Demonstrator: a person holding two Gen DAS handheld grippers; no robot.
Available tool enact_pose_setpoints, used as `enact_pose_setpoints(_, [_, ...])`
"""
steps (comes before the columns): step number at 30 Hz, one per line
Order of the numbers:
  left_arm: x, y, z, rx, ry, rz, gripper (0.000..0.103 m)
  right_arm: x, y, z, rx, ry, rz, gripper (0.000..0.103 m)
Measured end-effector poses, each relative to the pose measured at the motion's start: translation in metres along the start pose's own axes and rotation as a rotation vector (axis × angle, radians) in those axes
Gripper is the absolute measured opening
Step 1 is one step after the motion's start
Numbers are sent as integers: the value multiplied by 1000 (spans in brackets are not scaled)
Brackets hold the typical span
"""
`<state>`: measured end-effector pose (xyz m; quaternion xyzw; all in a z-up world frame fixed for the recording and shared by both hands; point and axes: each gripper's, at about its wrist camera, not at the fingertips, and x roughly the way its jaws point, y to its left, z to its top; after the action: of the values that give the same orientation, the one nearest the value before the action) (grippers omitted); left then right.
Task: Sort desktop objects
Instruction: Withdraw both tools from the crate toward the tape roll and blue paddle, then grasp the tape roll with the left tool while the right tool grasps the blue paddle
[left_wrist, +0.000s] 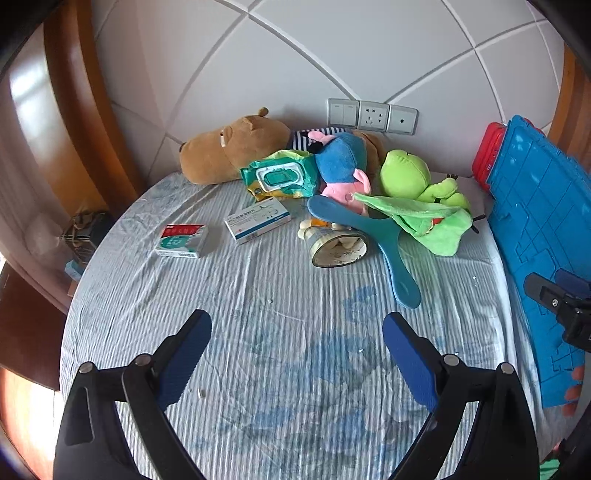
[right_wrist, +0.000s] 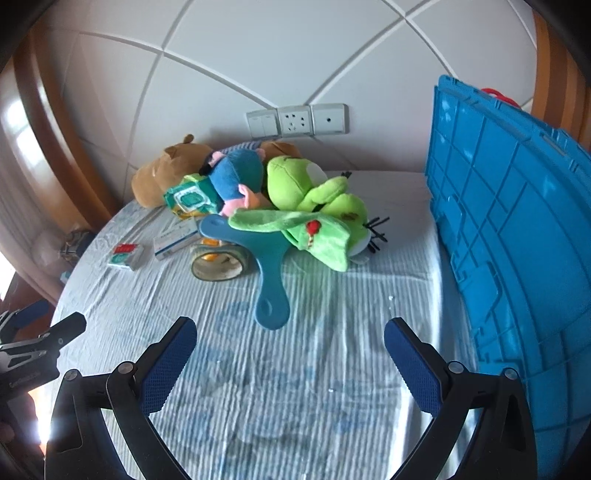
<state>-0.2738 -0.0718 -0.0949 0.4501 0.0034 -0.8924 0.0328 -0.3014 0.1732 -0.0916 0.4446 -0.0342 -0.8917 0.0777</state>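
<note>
Teal paddle-shaped hand mirror (right_wrist: 258, 258), handle toward both wide-open, empty grippers (left (left_wrist: 297, 363), right (right_wrist: 290, 363)), leaning on a tape roll (right_wrist: 218, 264); frog plush (right_wrist: 314, 192) behind, blue crate (right_wrist: 517, 240) right.

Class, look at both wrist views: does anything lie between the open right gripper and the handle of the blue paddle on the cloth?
Nothing visible does. Only bare striped cloth lies between the right gripper and the blue paddle, whose handle end points toward it.

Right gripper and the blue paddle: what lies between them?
Only bare striped sheet lies between the open right gripper and the paddle handle, in the right wrist view.
</note>
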Motion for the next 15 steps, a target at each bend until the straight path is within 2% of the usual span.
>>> enact_pose_setpoints(5, [42,0,10,18,32,-28,95,32,7,1,24,49,-30,103])
enact_pose_setpoints(8, [66,1,15,29,52,-45,88,53,11,3,23,68,-39,103])
enact_pose_setpoints(15, [127,1,28,54,97,-73,88,112,12,6,42,105,-42,103])
